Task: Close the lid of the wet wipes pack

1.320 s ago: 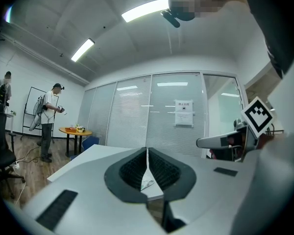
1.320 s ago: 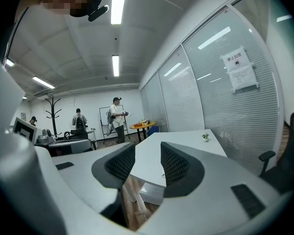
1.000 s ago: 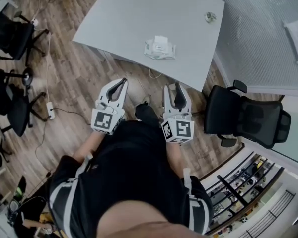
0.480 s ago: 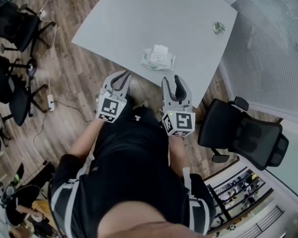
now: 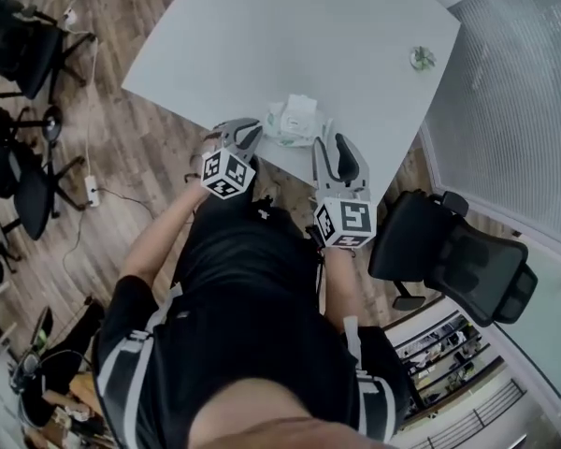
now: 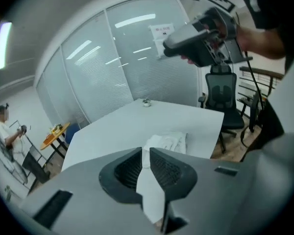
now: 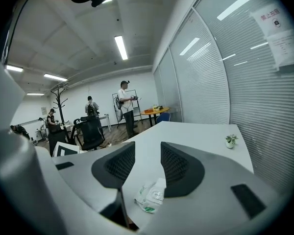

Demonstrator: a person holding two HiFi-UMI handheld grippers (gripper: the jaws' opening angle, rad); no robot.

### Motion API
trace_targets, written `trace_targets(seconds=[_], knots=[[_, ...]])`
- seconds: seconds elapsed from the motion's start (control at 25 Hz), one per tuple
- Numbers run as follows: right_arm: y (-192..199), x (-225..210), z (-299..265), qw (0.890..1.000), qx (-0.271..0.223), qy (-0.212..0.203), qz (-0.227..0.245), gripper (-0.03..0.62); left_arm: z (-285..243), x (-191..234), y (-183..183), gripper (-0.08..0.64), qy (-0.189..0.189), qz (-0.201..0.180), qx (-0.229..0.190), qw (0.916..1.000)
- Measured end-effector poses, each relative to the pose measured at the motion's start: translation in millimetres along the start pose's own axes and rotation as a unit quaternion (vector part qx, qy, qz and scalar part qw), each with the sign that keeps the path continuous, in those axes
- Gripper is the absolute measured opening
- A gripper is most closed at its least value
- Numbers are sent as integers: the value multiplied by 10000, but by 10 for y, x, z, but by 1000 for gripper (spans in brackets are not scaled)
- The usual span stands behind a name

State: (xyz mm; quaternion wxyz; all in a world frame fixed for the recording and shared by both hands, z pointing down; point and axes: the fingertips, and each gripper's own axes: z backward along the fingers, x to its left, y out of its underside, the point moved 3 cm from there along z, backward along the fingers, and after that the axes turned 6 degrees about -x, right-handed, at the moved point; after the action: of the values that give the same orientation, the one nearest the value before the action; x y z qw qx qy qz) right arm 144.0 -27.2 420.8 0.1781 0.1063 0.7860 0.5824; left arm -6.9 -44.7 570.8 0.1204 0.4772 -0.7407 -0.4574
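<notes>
Wet wipes pack (image 5: 294, 120) lying near worktop (image 5: 290, 36) front edge, just ahead of both grippers; lid state hard to make out. Left gripper (image 5: 247, 133) nearly closed, thin gap, empty. Right gripper (image 5: 329, 146) spread, empty.

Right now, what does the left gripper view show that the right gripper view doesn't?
Left gripper view only: the right gripper held high, and a black office chair past the table corner.

Right gripper view only: a standing person and a coat rack across the room.

Both: the white table, the wet wipes pack lying on it with no gripper touching it, and a small plant near the far edge. Each view shows its own fingers apart with nothing between them.
</notes>
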Motion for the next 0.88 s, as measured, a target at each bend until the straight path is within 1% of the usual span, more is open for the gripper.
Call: trace_targets(seconds=[0.08, 0.16, 0.24, 0.32, 0.48, 0.6, 0.72, 0.8, 0.88], knots=[[64, -95, -192, 9998, 177, 19, -30, 179, -253, 7, 111, 52, 281, -453, 178, 9984], [150, -194, -380, 9993, 376, 25, 2, 179, -487, -20, 211, 71, 576, -823, 295, 9945], [260, -285, -574, 9983, 582, 6, 58, 179, -698, -51, 319, 78, 818, -1140, 391, 9893], [389, -377, -761, 9968, 797, -33, 73, 179, -895, -74, 421, 80, 995, -1351, 479, 9847], [641, -515, -1084, 9922, 1236, -139, 53, 179, -1205, -60, 573, 80, 1234, -1370, 606, 9810], [812, -560, -1298, 9875, 1558, -256, 8, 179, -1338, -69, 673, 80, 1419, -1251, 733, 9792], [1005, -613, -1515, 9808, 1909, -385, -40, 179, -1434, -97, 796, 79, 1663, -1155, 927, 9749], [1156, -633, -1674, 9731, 2224, -604, 5, 179, -1490, -94, 848, 78, 1773, -1171, 997, 9721], [1337, -629, -1817, 9601, 2626, -961, 48, 178, -1533, -97, 887, 78, 1876, -1223, 1033, 9691]])
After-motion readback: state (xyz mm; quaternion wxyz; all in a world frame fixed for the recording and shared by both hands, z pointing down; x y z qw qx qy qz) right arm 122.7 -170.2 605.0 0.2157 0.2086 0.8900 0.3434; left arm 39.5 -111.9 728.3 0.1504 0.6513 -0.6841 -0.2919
